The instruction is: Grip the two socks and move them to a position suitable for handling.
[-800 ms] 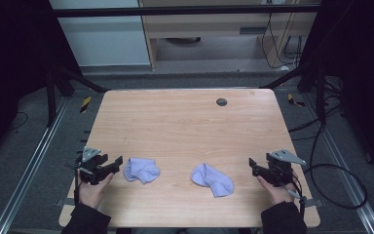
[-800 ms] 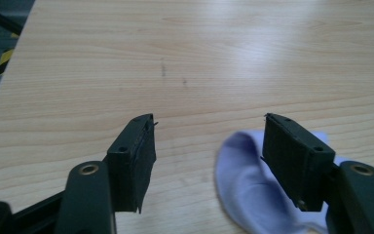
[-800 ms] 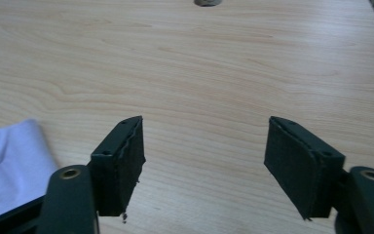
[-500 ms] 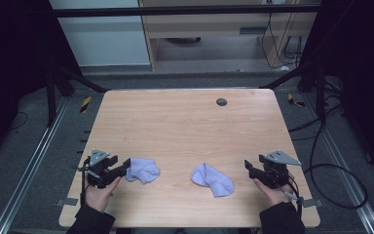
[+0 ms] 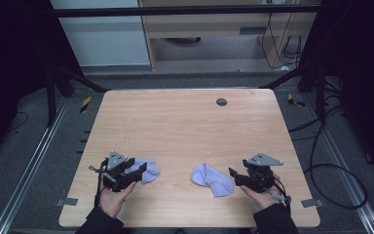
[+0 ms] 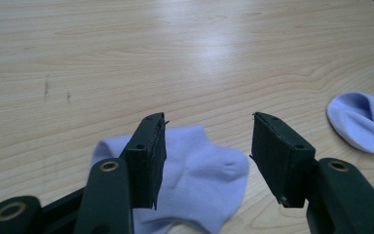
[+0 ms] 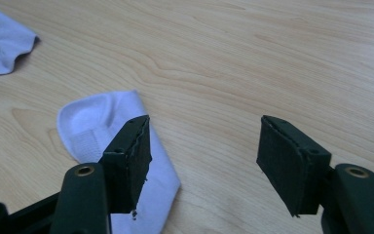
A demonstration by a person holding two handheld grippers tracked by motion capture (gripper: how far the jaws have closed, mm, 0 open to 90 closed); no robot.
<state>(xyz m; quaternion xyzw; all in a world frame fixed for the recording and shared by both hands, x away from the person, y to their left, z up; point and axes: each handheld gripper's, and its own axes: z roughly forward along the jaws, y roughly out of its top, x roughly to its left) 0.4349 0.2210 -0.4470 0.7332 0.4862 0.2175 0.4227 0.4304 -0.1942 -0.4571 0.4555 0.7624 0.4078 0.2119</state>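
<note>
My left gripper [image 5: 137,171] stands with its jaws spread wide and nothing pinched, low over the left sock [image 5: 146,171], which lies rumpled on the table [image 5: 185,122] at about seven o'clock of the tabletop; in the left gripper view the sock [image 6: 195,175] lies between and just under the pads, its toe end bulging toward my right-hand jaw. My right gripper [image 5: 233,175] is equally wide and empty at about five o'clock, its tips just beside the right sock [image 5: 213,179]; in the right gripper view that sock [image 7: 107,146] lies off under my left-hand jaw, with bare wood in the gap. To take each sock cleanly, I judge I should shift the right gripper across until cloth fills the gap, press both low enough to catch a fold, and close on a thick bunch, not a thin edge that could slip.
</note>
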